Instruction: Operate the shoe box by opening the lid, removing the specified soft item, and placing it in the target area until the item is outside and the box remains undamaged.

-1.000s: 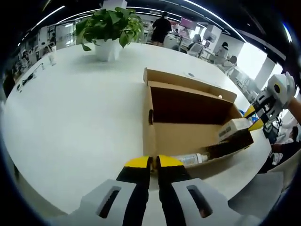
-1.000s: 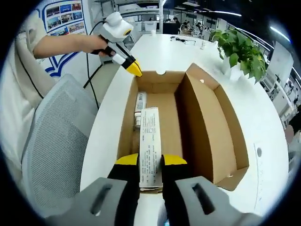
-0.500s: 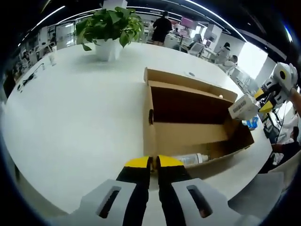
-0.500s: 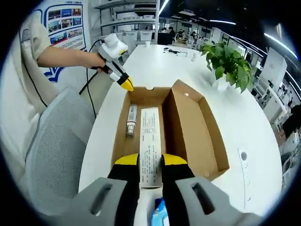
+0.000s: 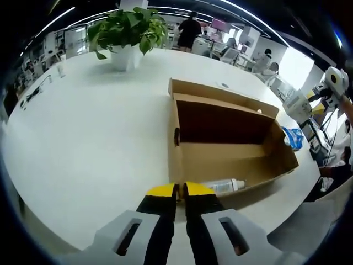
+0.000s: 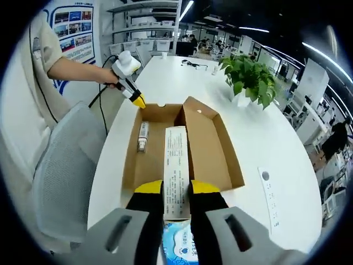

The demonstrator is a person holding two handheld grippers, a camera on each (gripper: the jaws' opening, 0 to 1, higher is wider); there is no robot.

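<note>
The right gripper (image 6: 176,190) clamps a long white printed carton (image 6: 176,168) above the open brown cardboard shoe box (image 6: 212,143), which sits on the round white table (image 5: 83,127) with 1 white bottle (image 5: 220,186) inside, while the left gripper (image 5: 177,190), jaws closed and empty, hovers at the box's end.

Matt brown cardboard shoe box (image 5: 220,157); glossy white table (image 5: 88,132).

Fine print covers the white carton (image 6: 176,165) and the wall posters (image 6: 76,33), but none is legible.
</note>
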